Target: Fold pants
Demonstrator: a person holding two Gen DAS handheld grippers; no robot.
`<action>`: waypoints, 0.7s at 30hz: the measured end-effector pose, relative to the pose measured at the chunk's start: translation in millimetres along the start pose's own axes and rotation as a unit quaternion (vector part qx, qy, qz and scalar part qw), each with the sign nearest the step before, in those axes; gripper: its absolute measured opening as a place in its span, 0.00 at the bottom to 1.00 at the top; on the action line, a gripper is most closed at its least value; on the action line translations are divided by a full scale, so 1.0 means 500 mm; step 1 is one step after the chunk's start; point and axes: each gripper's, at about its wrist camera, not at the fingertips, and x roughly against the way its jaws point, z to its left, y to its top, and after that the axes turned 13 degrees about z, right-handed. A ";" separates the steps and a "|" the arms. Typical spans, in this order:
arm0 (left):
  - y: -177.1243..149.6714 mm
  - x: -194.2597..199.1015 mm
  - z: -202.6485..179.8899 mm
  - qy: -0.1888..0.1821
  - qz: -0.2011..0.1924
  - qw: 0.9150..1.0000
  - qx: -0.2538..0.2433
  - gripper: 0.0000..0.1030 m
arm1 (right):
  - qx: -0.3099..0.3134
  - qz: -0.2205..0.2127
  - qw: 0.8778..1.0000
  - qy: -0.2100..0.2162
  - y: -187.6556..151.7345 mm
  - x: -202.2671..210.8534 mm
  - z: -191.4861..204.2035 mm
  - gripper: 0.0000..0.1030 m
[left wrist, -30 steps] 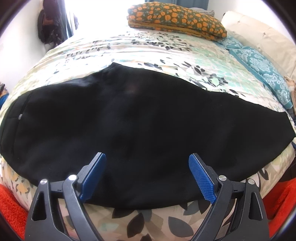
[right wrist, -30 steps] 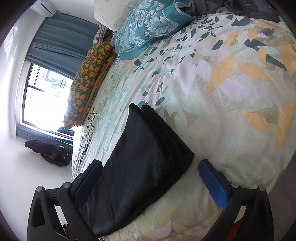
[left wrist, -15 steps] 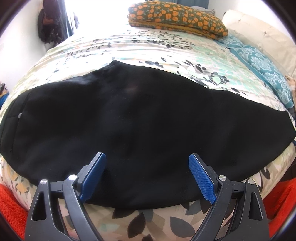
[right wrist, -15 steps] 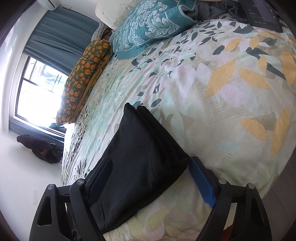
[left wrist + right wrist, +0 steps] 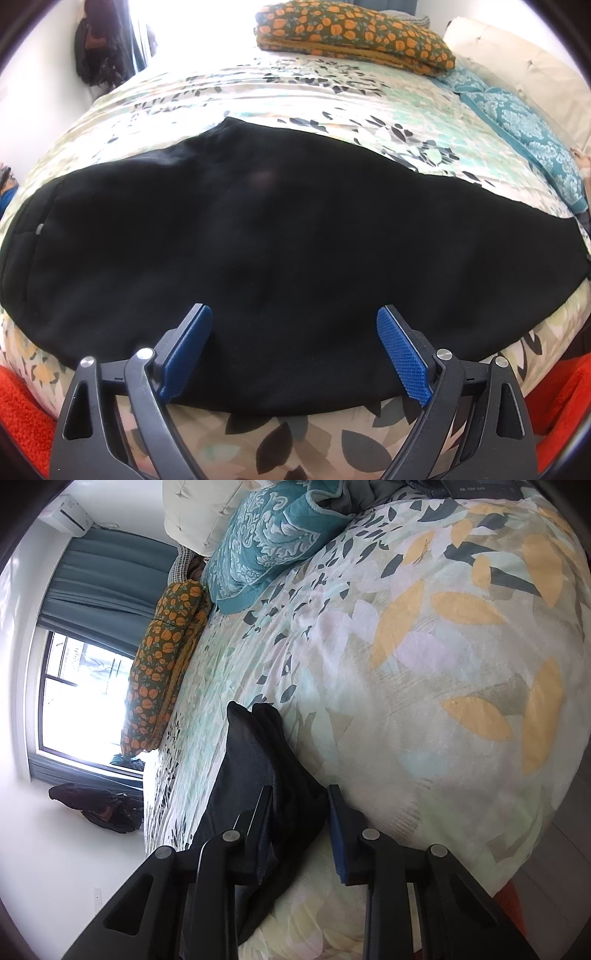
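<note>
Two grippers at black pants on a leaf-print bed

One pair of black pants (image 5: 280,229) is laid flat across the near part of a leaf-print bedspread (image 5: 332,92), its long side running from nine to three o'clock in the left wrist view. The leg end (image 5: 258,760) is seen in the right wrist view, bunched between the blue pads of the right gripper (image 5: 299,812), which is nearly closed upon the cloth. The left gripper (image 5: 293,332) is held wide apart above the near edge of the pants, with nothing gripped. An orange-flowered folded blanket (image 5: 354,37) is seen at twelve o'clock, a teal patterned pillow (image 5: 524,136) at two o'clock, and a cream headboard (image 5: 517,70) beyond it. A window (image 5: 81,701) with teal curtains (image 5: 103,572) is visible at nine o'clock in the right wrist view.
</note>
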 end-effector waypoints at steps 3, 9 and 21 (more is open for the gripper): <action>0.002 0.002 0.002 -0.001 -0.003 1.000 0.002 0.90 | 0.013 -0.008 1.000 0.011 -0.006 0.011 0.018 0.24; 0.005 -0.004 0.010 -0.006 0.000 1.000 0.012 0.90 | 0.046 0.010 0.995 0.084 -0.050 0.026 0.098 0.24; 0.009 0.036 0.016 -0.036 -0.023 0.999 0.021 0.90 | 0.105 0.127 0.958 0.234 -0.274 -0.138 0.376 0.23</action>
